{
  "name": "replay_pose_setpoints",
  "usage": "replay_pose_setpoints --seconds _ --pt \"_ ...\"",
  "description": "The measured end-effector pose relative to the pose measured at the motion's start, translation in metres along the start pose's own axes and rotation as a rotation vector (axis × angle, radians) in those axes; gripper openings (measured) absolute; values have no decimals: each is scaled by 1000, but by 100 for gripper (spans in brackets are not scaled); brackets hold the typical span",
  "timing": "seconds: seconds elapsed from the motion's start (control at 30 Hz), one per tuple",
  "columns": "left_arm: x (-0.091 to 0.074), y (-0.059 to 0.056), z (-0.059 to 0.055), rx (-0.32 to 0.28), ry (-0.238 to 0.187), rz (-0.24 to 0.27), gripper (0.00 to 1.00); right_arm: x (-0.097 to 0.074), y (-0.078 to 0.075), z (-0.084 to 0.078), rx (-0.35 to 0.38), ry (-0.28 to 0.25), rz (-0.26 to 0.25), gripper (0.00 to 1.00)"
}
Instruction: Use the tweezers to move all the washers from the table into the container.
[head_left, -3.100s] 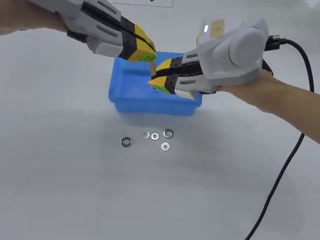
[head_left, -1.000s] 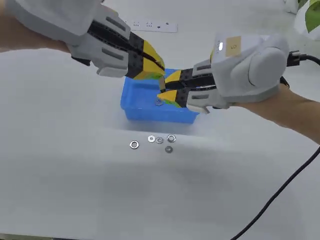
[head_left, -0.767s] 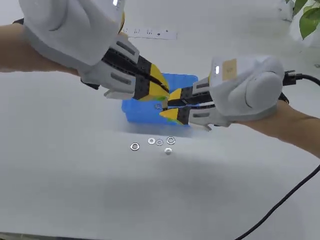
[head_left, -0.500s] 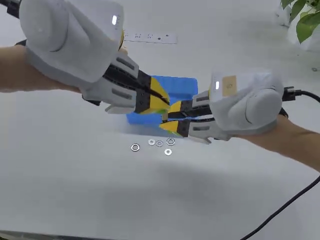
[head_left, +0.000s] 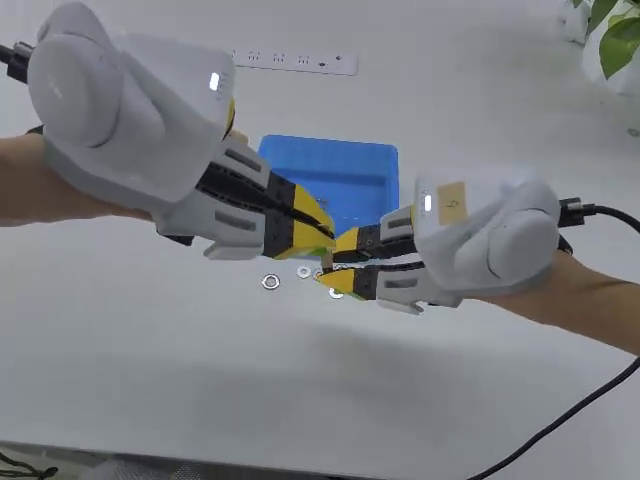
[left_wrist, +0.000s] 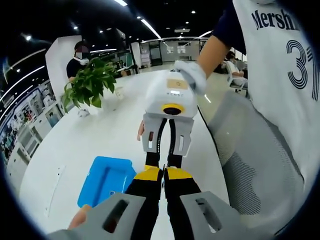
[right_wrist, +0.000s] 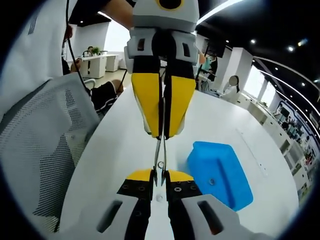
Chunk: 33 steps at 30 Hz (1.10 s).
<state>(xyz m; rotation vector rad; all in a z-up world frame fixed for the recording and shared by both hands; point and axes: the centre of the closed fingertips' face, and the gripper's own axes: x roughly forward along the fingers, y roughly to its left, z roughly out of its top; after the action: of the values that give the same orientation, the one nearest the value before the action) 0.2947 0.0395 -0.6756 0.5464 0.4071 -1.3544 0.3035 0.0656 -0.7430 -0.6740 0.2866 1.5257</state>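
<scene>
Left tongs are closed on the tweezers, which are gripped by the rear part and project straight towards the right tongs. The right tongs stand only narrowly apart, with the pointed end of the tweezers between the two tips. Whether that end is being pinched cannot be told. Both tongs are held tip to tip, low over the table.

The washers are scattered in a short loose row on the table, on the near side of the blue container, and are partly hidden under the tongs. One washer is noted inside the container.

Relation for the coming move: the long axis of the tweezers is laid nearly flat, left to right in the head view, along the row rather than down at it. The row lies just below the point and slightly nearer the person. Judged: the point must be tipped down onto a single washer. The right tongs are the nearer.
</scene>
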Motion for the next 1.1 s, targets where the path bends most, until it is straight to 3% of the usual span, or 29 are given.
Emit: replay_pose_setpoints --seconds 0.13,0.17,0.27,0.5,0.83,1.1 --pt "5 -1 -3 46 -1 1 6 1 1 -7 8 11 4 11" --pt "8 -3 -5 18 2 -22 6 2 2 -10 20 18 5 11" --pt "12 -2 -5 18 -2 -35 6 4 3 -14 19 24 7 11" --pt "19 3 -4 17 -12 -34 6 6 -4 -19 53 19 -17 10" --pt "29 -1 -11 -3 -12 -67 6 10 2 -32 84 24 -4 10" --pt "31 3 -13 -15 -13 -62 6 12 -2 -36 95 24 -8 10"
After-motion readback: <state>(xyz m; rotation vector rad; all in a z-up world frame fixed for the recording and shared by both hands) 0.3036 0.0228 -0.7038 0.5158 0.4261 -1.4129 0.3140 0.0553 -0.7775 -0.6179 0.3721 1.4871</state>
